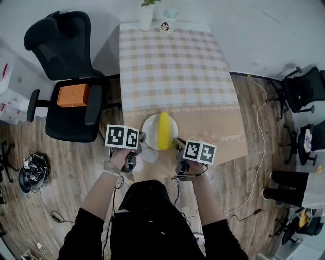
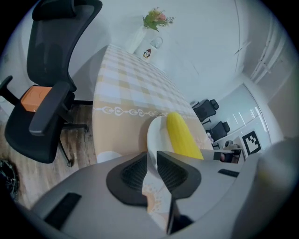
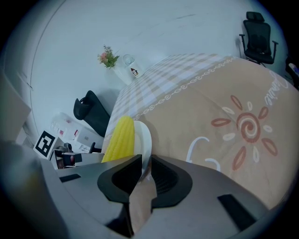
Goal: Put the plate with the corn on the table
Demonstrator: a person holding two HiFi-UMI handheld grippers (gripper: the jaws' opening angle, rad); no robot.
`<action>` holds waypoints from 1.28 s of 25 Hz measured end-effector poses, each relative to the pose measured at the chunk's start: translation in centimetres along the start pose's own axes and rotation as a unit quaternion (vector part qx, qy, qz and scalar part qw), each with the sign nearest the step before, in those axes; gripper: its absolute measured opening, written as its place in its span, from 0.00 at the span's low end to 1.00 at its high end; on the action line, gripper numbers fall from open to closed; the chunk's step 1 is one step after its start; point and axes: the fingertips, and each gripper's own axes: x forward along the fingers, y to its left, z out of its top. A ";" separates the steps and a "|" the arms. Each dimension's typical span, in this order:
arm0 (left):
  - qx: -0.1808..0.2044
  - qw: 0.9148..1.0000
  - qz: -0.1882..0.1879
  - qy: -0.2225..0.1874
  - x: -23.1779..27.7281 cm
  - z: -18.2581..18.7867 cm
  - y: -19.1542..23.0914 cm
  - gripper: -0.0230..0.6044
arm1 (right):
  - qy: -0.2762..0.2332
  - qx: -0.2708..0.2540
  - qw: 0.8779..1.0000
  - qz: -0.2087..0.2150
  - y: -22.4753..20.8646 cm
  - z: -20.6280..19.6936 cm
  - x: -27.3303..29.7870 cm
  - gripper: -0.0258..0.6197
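Both claws are clamped on the white plate [image 1: 150, 128], L gripper [image 1: 141, 138] on its left rim, R gripper [image 1: 175, 142] on the right rim, w/ the corn [image 1: 163, 130] lying across the middle. The plate's over the table's [image 1: 172, 66] near edge, can't tell if it's touching. Nothing else close to it: vase [image 1: 147, 14] + mug [image 1: 165, 25] are at the far edge. Office chair [image 1: 66, 76] w/ an orange box [image 1: 73, 95] sits off the left edge.
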 end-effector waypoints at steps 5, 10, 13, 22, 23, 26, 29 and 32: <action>0.038 0.999 0.003 -0.036 -1.6 0.9 0.2 0.09 | -0.017 -0.013 1.000 -0.008 -0.1 0.0 -0.5 0.15; 0.057 0.992 -0.036 -0.110 -3.5 2.1 -1.6 0.06 | -0.068 -0.029 0.997 -0.007 0.1 0.8 -1.9 0.11; 0.100 0.984 -0.043 -0.144 -4.8 2.6 -3.1 0.06 | -0.100 -0.039 0.994 0.002 0.5 1.5 -3.3 0.11; 0.269 0.934 -0.027 -0.236 -9.9 4.2 -9.1 0.06 | -0.205 -0.173 0.963 0.016 5.4 5.1 -9.3 0.10; 0.282 0.927 -0.025 -0.246 -10.6 4.4 -9.8 0.06 | -0.214 -0.189 0.958 0.015 6.0 5.4 -10.0 0.10; 0.327 0.906 -0.014 -0.269 -12.3 5.1 -12.4 0.06 | -0.243 -0.235 0.941 0.010 7.4 6.4 -12.5 0.10; 0.365 0.885 -0.005 -0.288 -13.7 5.7 -15.2 0.06 | -0.268 -0.272 0.924 0.006 8.2 7.2 -15.0 0.10; 0.384 0.870 -0.002 -0.310 -16.3 5.4 -15.8 0.06 | -0.290 -0.308 0.906 0.005 10.7 6.8 -16.3 0.10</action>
